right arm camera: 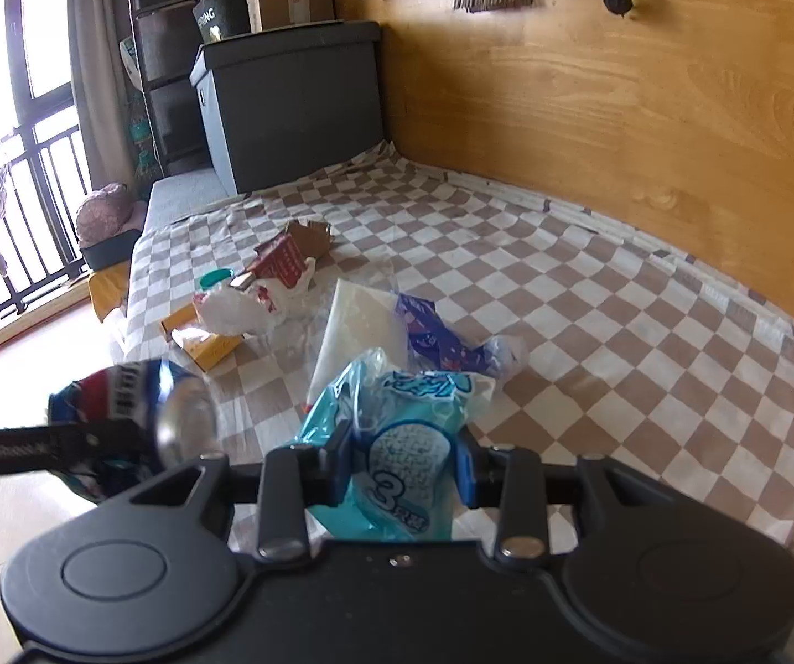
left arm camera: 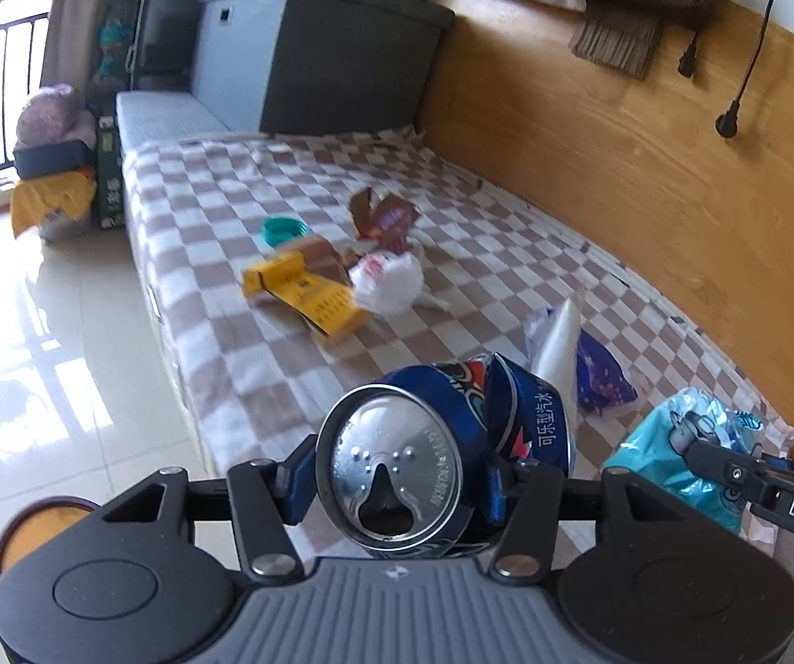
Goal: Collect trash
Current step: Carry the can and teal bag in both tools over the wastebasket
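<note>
Where the left wrist view begins, at bottom centre, the left gripper is clenched on a crushed blue drink can, blue pads pressing either flank, the silver lid with its open mouth turned toward the camera. The can hangs clear of the bed.

Right gripper: bottom centre of the right wrist view, grasping a crumpled light-blue plastic package printed with a large "3", pinched between both pads. The same package appears at lower right of the left wrist view, with the right gripper's dark finger against it.

Bed, checkered brown-and-white blanket: carries the remaining trash.
- Purple wrapper and flat white triangular sheet, touching each other, just beyond the light-blue package; in the left wrist view, they are partly hidden behind the can.
- White crumpled plastic bag, mid-frame, resting against a yellow flattened carton.
- Torn brown-and-red cardboard box, just behind the white bag.
- Teal round lid, beside the carton, toward the bed's left edge.

Surroundings:
- Dark grey storage box at the far end of the bed, a cardboard box on top.
- Wooden wall panel along the right side, black plugs on cords hanging against it.
- Glossy tiled floor at left.
- Balcony railing at far left.

A person's hand shows at the edge of each view.
</note>
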The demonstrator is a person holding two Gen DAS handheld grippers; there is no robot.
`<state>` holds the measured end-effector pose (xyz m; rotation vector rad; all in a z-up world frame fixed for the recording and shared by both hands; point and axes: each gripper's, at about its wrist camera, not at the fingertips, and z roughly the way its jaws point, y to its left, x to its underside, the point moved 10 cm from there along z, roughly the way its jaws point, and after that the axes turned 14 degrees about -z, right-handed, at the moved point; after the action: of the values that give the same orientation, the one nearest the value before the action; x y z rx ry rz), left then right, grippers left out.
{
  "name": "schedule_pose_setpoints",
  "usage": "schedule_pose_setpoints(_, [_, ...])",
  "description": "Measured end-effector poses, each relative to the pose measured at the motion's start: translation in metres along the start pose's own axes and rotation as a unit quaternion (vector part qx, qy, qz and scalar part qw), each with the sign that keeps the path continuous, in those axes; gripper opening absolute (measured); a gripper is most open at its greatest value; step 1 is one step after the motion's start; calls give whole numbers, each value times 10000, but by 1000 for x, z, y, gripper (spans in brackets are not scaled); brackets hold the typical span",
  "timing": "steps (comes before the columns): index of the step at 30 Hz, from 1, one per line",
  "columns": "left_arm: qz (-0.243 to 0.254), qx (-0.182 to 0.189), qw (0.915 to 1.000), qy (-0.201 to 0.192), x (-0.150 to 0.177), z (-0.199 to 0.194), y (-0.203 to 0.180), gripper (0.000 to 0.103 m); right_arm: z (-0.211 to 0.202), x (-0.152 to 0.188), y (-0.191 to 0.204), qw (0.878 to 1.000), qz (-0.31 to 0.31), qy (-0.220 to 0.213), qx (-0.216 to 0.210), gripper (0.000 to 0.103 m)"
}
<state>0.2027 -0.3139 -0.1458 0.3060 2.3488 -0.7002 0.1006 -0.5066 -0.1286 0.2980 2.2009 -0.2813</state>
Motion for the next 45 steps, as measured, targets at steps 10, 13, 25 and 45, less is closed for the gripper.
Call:
schedule_pose_setpoints(10, [91,-445,9980,-435,-23,-53,38,55,-17,-25,48,9991,-285,-219,-246,37])
schedule_pose_setpoints(13, [27,-569,9968,-563,-29,-67,56,55,-17,-35,72,9980,-412,-285,-387,37])
schedule_pose_setpoints(25, [-624,-1489,9843,-713,-31,-98,170,55,16,-52,191,9866,-983,-260,-1276,37])
schedule_pose_setpoints(45, [-1699,-2305,9580,-148,1,-20,361,55,158,7,380,9595,-1655,807,-2132,37])
